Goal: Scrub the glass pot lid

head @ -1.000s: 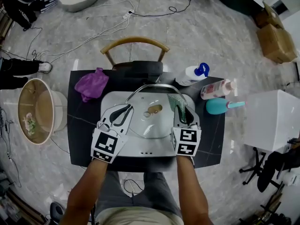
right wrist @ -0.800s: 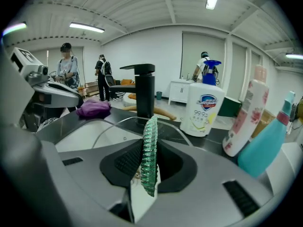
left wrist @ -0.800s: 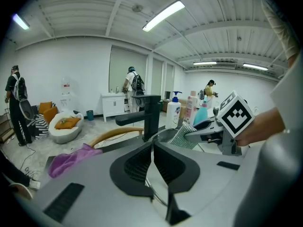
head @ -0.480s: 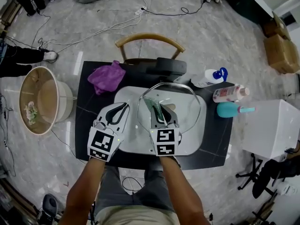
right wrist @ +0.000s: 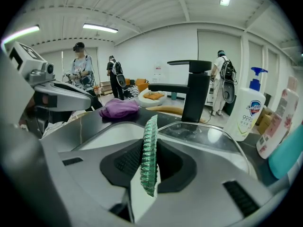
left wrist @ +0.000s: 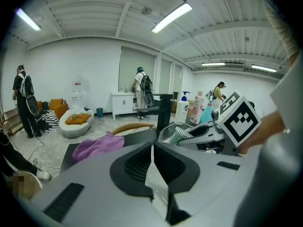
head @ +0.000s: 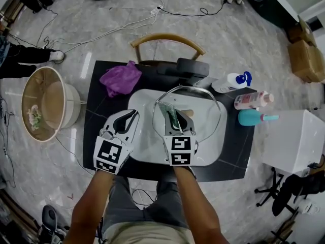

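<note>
The glass pot lid point(head: 205, 117) with a metal rim lies in the white sink point(head: 142, 105), toward its right side. My right gripper point(head: 171, 117) is shut on a green scrub pad point(head: 169, 113) and sits over the lid's left edge. In the right gripper view the pad point(right wrist: 150, 150) stands upright between the jaws, with the lid point(right wrist: 208, 136) just ahead. My left gripper point(head: 129, 117) hovers over the sink's left part, jaws shut with nothing between them point(left wrist: 152, 148).
A black faucet point(head: 192, 67) stands behind the sink. A purple cloth point(head: 121, 79) lies at the counter's back left. A soap pump bottle point(head: 231, 82), a pink bottle point(head: 252, 100) and a teal item point(head: 250, 118) sit at the right. A chair point(head: 167, 38) stands behind.
My right gripper with the pad has moved from the lid's right rim to its left edge. The lid now sits further right in the sink. The left gripper has barely moved.
</note>
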`<state>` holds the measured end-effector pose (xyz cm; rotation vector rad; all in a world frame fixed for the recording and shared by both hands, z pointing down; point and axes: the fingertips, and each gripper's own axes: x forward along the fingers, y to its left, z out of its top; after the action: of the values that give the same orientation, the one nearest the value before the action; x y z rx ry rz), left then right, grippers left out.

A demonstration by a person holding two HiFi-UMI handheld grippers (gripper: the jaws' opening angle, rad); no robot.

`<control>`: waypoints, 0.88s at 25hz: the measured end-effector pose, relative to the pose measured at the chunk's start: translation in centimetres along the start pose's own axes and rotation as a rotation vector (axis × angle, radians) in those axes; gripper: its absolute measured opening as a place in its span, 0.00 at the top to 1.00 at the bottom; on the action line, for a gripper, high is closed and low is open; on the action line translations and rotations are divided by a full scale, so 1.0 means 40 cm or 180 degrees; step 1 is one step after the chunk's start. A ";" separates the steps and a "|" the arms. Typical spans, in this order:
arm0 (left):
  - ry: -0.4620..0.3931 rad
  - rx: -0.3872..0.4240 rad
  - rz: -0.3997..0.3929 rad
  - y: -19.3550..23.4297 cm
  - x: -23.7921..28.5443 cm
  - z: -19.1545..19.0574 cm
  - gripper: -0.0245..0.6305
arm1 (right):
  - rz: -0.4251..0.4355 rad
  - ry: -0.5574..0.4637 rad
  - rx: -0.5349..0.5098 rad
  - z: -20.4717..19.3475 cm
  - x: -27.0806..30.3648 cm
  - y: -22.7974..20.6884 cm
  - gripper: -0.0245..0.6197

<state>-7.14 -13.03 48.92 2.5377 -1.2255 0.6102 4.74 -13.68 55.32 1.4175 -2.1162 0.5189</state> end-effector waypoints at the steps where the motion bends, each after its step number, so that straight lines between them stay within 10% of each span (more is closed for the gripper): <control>1: 0.0002 0.0004 -0.0002 -0.003 0.001 -0.001 0.92 | -0.0004 -0.0005 0.0008 -0.001 -0.001 -0.002 0.83; 22: 0.0052 0.0138 -0.0396 -0.237 0.151 0.032 0.92 | -0.0900 0.0148 0.0297 -0.176 -0.187 -0.459 0.83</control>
<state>4.04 -11.88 50.22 2.6156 -1.0506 0.6337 25.57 -11.04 56.55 1.7058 -1.8351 0.5376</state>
